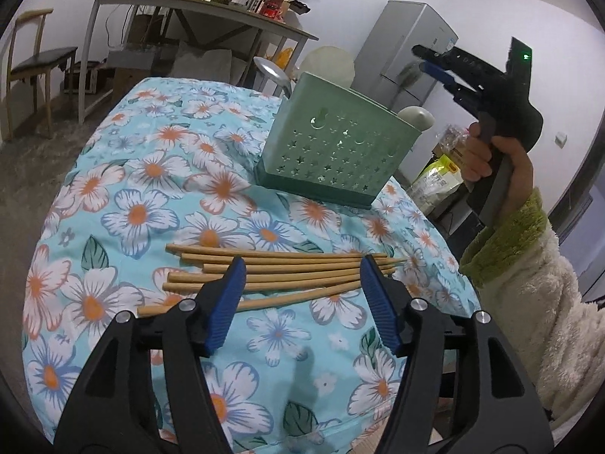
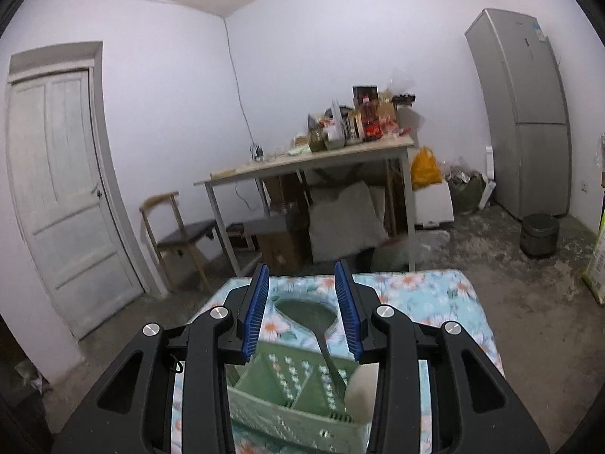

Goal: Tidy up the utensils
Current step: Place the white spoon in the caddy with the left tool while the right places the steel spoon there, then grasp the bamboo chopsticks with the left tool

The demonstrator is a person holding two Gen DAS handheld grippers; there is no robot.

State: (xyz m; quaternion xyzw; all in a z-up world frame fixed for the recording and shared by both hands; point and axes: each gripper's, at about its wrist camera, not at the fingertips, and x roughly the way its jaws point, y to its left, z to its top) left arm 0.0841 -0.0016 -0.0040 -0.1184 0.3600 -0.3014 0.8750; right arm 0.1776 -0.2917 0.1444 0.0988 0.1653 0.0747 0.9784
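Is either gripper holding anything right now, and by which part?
Nothing is held. The left gripper is open just above the chopsticks; the right gripper is open above the green basket.

Chopsticks [image 1: 280, 276]: matt pale wood. Holder [image 1: 332, 151]: perforated matt green plastic. Tablecloth [image 1: 151, 204]: printed floral cloth. Ladle [image 2: 306, 316]: dull metal. Sleeve [image 1: 548, 302]: fluffy fleece.
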